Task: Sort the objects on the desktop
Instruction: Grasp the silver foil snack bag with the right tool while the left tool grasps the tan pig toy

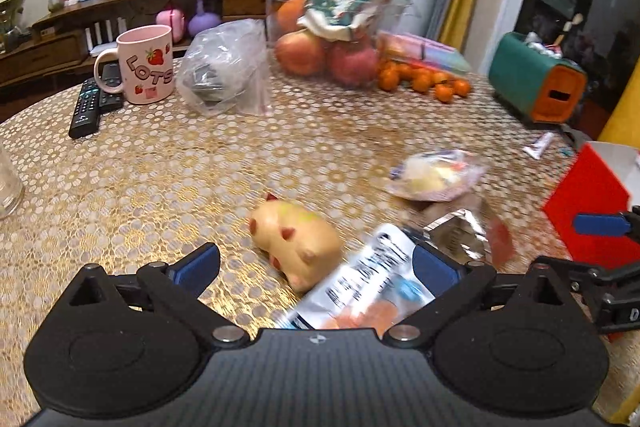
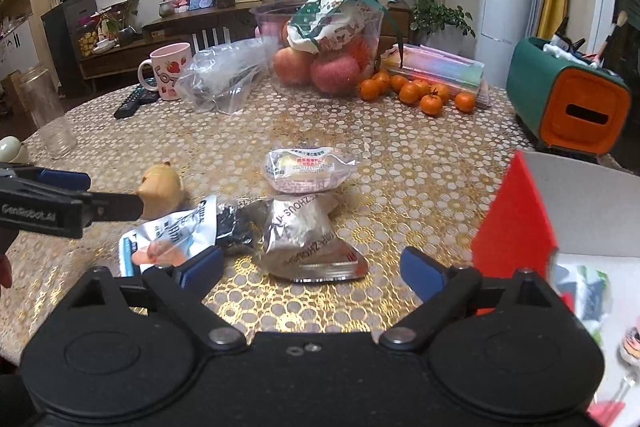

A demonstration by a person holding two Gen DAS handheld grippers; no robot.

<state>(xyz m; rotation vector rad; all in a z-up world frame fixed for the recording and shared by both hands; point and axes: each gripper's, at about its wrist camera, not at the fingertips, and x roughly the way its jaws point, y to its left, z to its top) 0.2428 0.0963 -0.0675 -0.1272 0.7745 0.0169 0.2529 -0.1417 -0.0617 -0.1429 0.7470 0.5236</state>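
1. Left gripper (image 1: 316, 263) spread wide above the table, nothing pinched; white-and-blue snack packet (image 1: 360, 287) lying just ahead, partly between the jaws, nearer the right-hand pad.
2. Long axis of that packet running diagonally, from low centre up toward the right finger; yellow pig toy (image 1: 298, 243) touching or just beside its upper left edge, inside the same opening.
3. Right gripper (image 2: 312, 267) likewise spread and empty, hovering over the silver foil packet (image 2: 308, 239), its crimped end nearest the jaws and its length pointing away toward the pink-printed clear pouch (image 2: 308, 167) beyond.
4. Judged by position: left hand nearer the white packet and the toy, right hand nearer the foil packet and the red box (image 2: 516, 211) at its right side, some items already showing inside.
5. Surface: round table (image 2: 400, 163) under a gold-and-white floral cloth, slightly glossy.
6. Far side crowded: strawberry mug (image 1: 150, 65), remote controls (image 1: 90, 105), crumpled plastic bag (image 1: 224, 67), fruit container (image 2: 320, 63) with apples, loose tangerines (image 2: 420, 93), green-and-orange organiser (image 2: 568, 103).
7. Room behind: living room, low wooden shelf with framed photos, television above, yellow curtain.
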